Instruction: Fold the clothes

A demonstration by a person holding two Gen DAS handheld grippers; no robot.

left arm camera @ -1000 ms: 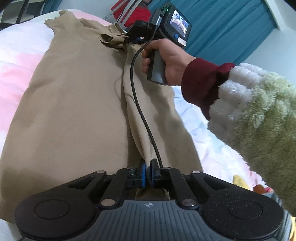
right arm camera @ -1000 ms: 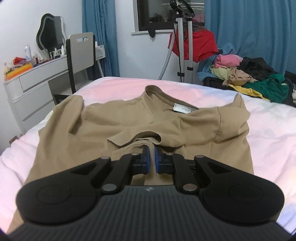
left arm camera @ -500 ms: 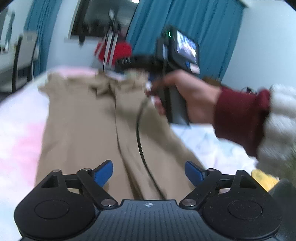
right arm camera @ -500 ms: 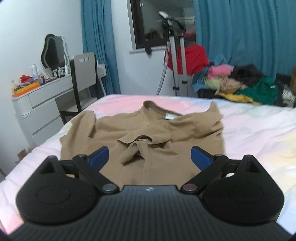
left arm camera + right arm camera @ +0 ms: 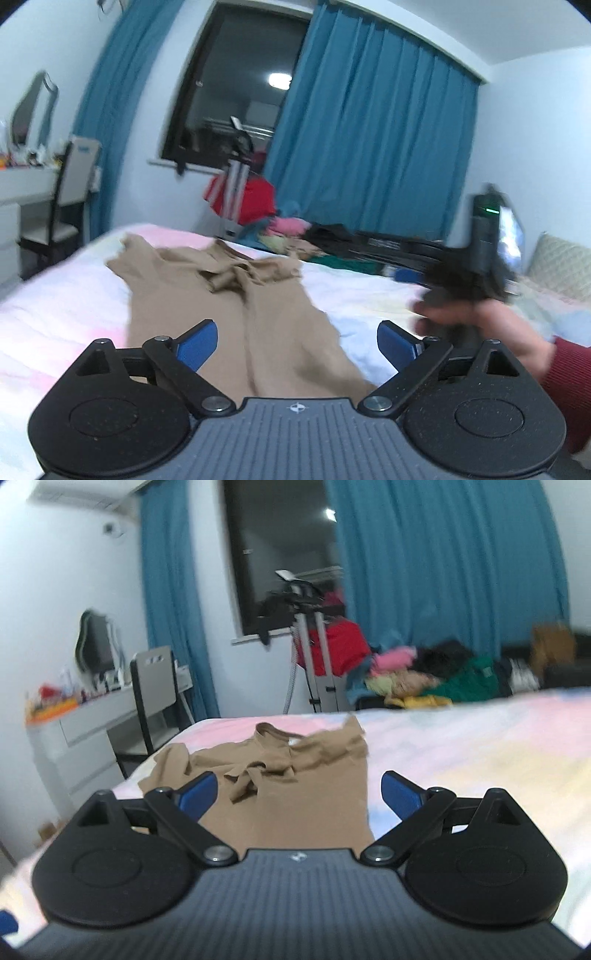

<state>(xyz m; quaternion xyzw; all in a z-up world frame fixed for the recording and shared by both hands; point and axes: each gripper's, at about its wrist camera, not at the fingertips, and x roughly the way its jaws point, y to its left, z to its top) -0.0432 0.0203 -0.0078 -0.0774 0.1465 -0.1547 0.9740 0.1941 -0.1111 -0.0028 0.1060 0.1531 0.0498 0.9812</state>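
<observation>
Left wrist view: the left gripper, spread wide and empty, hovers over a tan shirt on the bed, one side folded inward; the right hand is blurred.

Right wrist view: the right gripper gapes empty above the shirt; the unfolded sleeve looks next. The hem is hidden.

Bed with white-pink sheet. Teal floor-length curtains flank dark window. White drawer desk, grey-backed chair, heap of mixed coloured garments behind.
</observation>
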